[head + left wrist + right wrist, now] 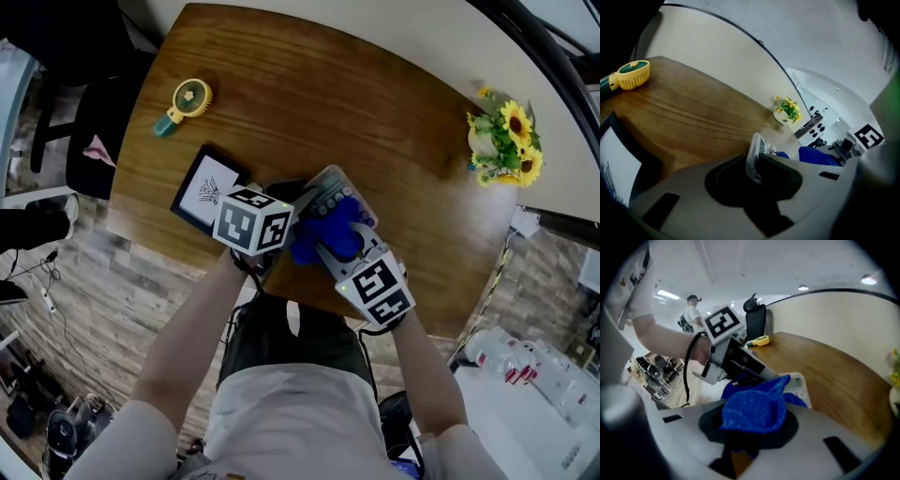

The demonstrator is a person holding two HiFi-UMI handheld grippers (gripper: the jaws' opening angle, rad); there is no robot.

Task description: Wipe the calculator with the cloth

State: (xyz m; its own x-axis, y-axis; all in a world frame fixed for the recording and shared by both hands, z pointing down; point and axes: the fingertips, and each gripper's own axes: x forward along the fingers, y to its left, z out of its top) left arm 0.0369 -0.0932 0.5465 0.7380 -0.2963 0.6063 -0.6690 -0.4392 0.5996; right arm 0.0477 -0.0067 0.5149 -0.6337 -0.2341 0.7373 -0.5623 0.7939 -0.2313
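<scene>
Two grips carry all the risk here. The left claw (757, 169) has its jaws closed nearly together on one thin edge of the calculator (328, 190), which juts out beyond the pads, tilted. It appears to be lifted off the desk (309, 84), above the near edge. The right claw (752, 426) is clamped on a bunched blue cloth (755, 409), and the cloth lies against the calculator's key face. The pinch covers only a narrow strip of smooth casing, so a firm wipe could lever the calculator around the pads or drag it out of them. It might then drop onto the desk or past the edge to the floor. Pressing on the far end would make that twisting worse. The cloth is held by a small fold, so a snag on the keys could pull it free or bring the hard jaw tips down onto the face. A wide sweep might also knock the two claws together, as they sit close. The framed drawing (208, 190), the yellow fan (187, 101) and the flowers (506, 141) stand well apart and look safe.
</scene>
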